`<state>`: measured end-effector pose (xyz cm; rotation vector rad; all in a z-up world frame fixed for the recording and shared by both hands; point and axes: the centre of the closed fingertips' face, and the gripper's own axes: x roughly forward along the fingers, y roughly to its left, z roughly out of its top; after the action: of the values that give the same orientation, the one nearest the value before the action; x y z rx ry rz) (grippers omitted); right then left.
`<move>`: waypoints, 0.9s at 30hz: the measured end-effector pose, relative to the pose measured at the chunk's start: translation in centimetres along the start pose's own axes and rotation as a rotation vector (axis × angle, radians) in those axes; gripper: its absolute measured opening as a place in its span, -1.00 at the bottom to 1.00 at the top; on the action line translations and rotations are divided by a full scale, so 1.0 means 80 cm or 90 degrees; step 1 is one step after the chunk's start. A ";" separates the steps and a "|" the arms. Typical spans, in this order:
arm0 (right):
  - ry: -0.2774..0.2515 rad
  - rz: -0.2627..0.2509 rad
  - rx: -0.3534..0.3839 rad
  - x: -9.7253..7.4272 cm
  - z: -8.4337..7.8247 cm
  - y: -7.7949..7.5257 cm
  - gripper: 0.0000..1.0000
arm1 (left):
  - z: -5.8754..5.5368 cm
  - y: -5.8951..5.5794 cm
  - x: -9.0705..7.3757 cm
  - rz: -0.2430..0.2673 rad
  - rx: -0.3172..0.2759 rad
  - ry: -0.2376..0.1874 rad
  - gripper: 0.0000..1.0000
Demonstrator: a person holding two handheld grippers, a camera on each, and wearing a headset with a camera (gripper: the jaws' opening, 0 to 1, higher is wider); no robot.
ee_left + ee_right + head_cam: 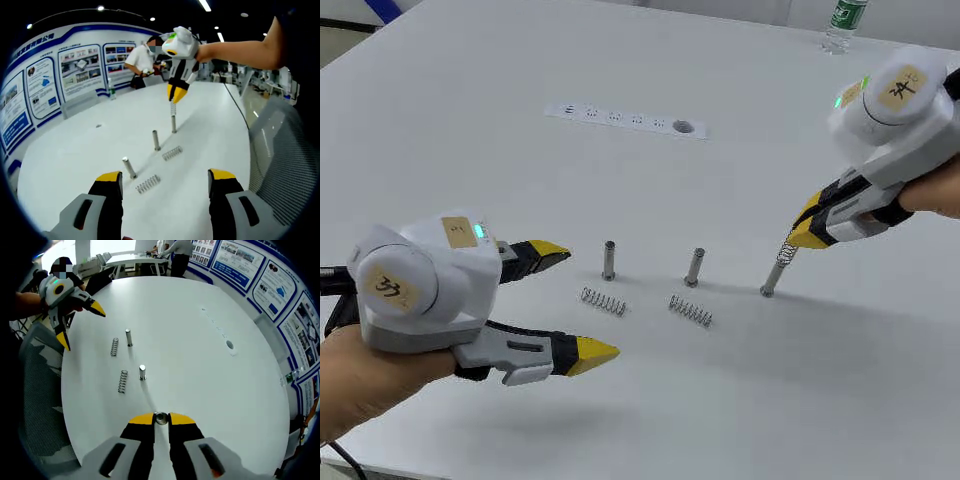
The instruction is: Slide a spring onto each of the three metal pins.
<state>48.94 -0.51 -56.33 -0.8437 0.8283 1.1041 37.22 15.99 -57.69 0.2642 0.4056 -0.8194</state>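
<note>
Three metal pins stand upright in a row on the white table: left pin (609,260), middle pin (694,267), right pin (772,281). Two springs lie in front of them, one (603,301) by the left pin, another (690,311) by the middle pin. My right gripper (798,238) is shut on a third spring (787,252), held tilted right at the top of the right pin. In the right gripper view that spring (160,418) sits end-on between the jaws. My left gripper (575,300) hovers open just left of the left pin and its spring (148,184), holding nothing.
A strip of power sockets (625,118) is set into the table behind the pins. A plastic bottle (843,22) stands at the far right edge. A person (142,62) stands beyond the far end of the table. A mesh chair (285,165) is beside the table.
</note>
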 end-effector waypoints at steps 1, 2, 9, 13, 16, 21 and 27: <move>0.002 0.001 0.000 0.001 0.000 0.000 -0.78 | 0.000 0.000 0.000 0.000 -0.001 0.000 0.42; 0.003 0.001 -0.001 0.001 -0.001 0.000 -0.78 | 0.000 0.000 0.000 0.000 -0.001 0.000 0.42; 0.009 0.002 -0.002 0.003 -0.003 0.000 -0.78 | -0.003 0.000 -0.001 0.001 -0.005 0.002 0.44; 0.010 0.003 0.001 0.005 -0.005 0.000 -0.78 | -0.004 0.000 -0.001 0.001 -0.005 0.002 0.44; 0.011 0.003 0.001 0.007 -0.006 -0.001 -0.78 | -0.003 0.000 -0.001 0.001 -0.005 0.002 0.43; 0.014 0.008 0.006 0.016 -0.008 0.000 -0.77 | -0.003 0.001 -0.003 0.003 -0.005 0.002 0.42; 0.027 0.010 0.010 0.031 -0.015 0.001 -0.77 | -0.003 0.001 -0.003 0.003 -0.005 0.003 0.42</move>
<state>49.28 -0.57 -59.08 -0.8516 0.8787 1.0950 37.05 16.33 -57.81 0.2603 0.4124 -0.8126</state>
